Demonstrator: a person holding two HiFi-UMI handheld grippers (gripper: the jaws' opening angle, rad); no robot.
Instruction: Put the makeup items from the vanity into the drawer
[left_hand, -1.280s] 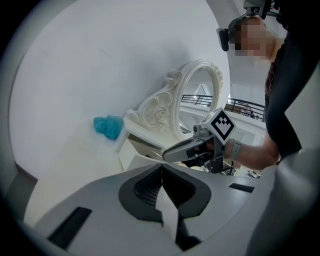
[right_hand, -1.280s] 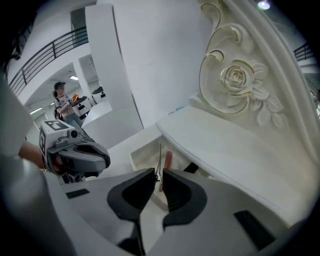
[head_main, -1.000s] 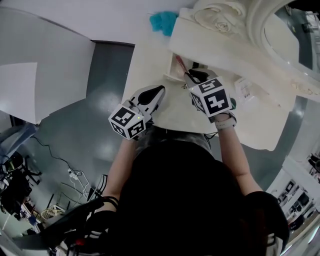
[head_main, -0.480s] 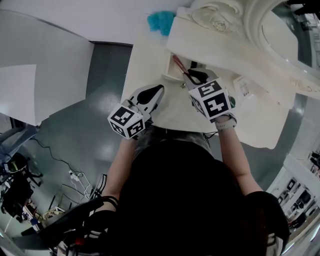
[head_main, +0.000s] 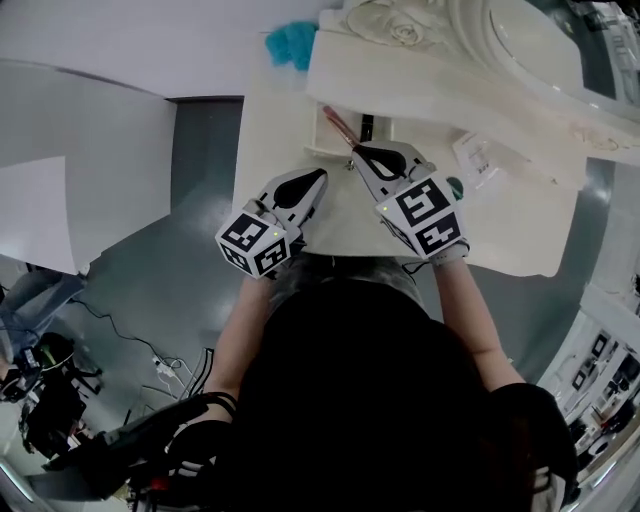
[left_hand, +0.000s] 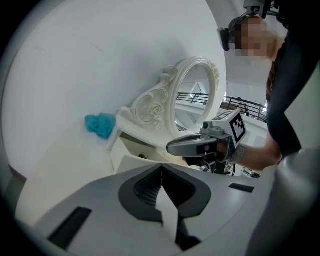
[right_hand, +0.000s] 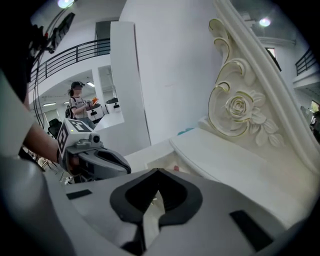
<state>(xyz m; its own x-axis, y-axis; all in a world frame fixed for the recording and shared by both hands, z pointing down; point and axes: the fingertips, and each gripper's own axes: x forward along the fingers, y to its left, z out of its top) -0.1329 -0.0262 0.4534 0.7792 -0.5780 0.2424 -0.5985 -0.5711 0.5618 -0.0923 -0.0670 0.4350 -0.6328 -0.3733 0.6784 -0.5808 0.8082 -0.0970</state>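
Note:
The white vanity (head_main: 270, 150) has a small drawer (head_main: 318, 143) standing open under its raised shelf. A thin pink makeup stick (head_main: 336, 122) lies slanted inside it. My right gripper (head_main: 356, 151) hovers just in front of the drawer, a little behind the stick's near end. Its jaws have just been closing and now meet with nothing between them (right_hand: 157, 171). My left gripper (head_main: 322, 177) hangs over the vanity top, left of the right one, shut and empty (left_hand: 161, 168). Each gripper shows in the other's view: the right gripper (left_hand: 200, 145) and the left gripper (right_hand: 100, 160).
A teal fluffy thing (head_main: 292, 42) sits at the vanity's back left corner. An ornate carved mirror (head_main: 500, 40) rises behind the shelf (head_main: 430, 90). A small clear packet (head_main: 478, 160) and a green item (head_main: 456, 185) lie to the right of my right gripper. Grey floor lies left of the vanity.
My right gripper has drawn back and up a little from the drawer and its jaws have come together. The pink stick now lies free in the drawer. The left gripper has barely shifted.

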